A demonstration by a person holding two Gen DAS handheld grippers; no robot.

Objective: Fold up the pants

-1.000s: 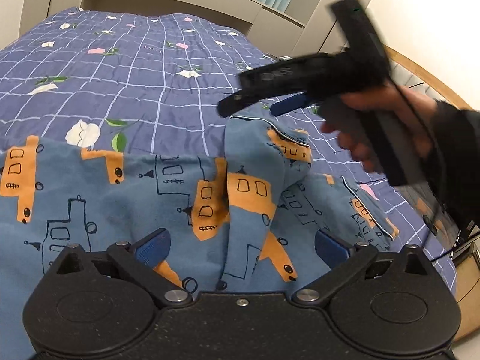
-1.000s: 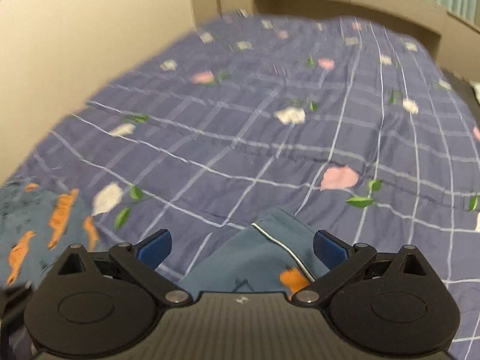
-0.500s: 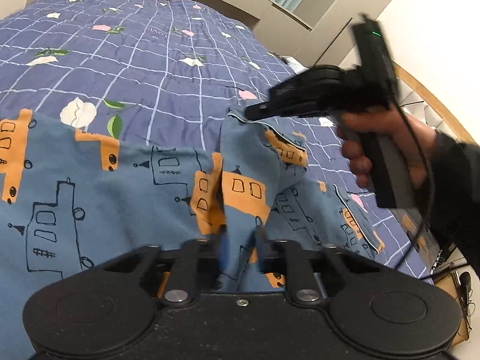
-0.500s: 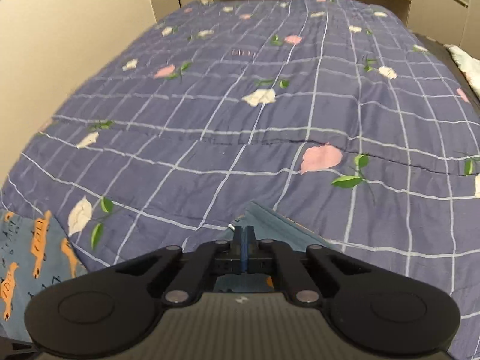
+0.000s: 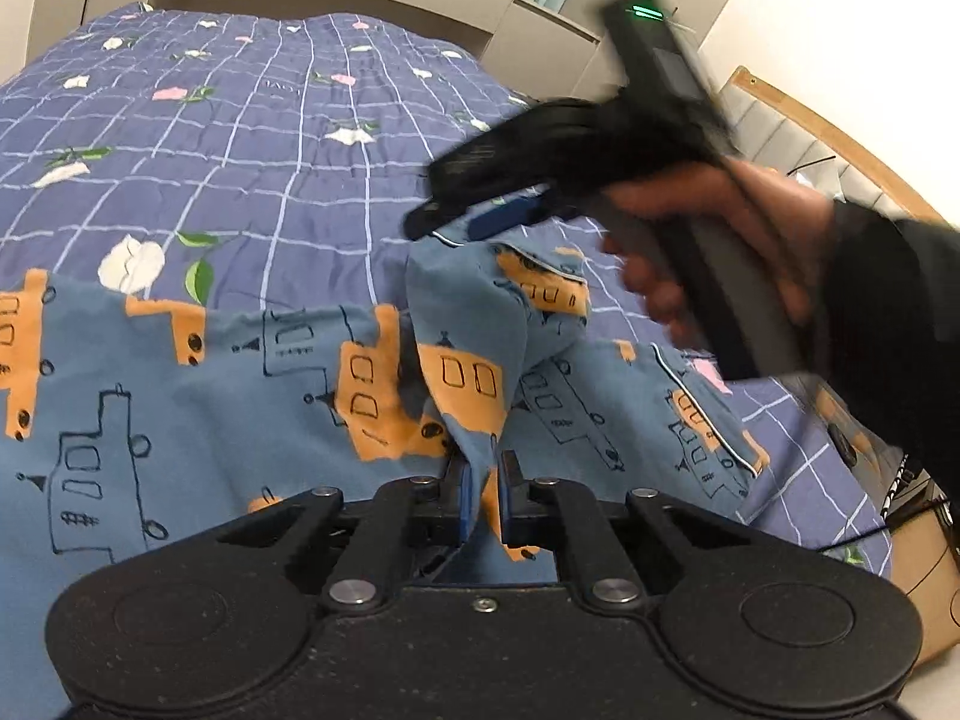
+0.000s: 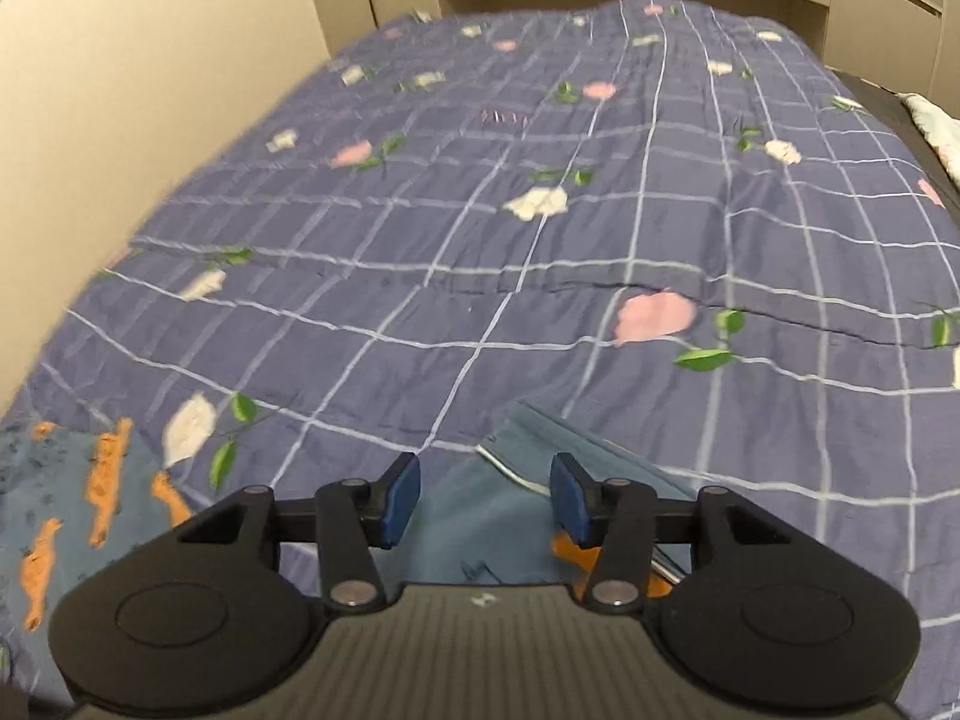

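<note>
Left gripper [image 5: 482, 495] clamped on pants [image 5: 180, 396] fold on bed [image 5: 252, 138]. Right gripper [image 6: 485, 501] just opening, apart, hem between, untouched.

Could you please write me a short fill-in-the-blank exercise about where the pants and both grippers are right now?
1. The left gripper is shut on a fold of the ____.
2. The right gripper has just been opening, with the pants' ____ edge lying between its apart pads.
3. The pants lie on a ____ quilt with white grid lines.

Missing words: pants; white-piped; purple
</note>
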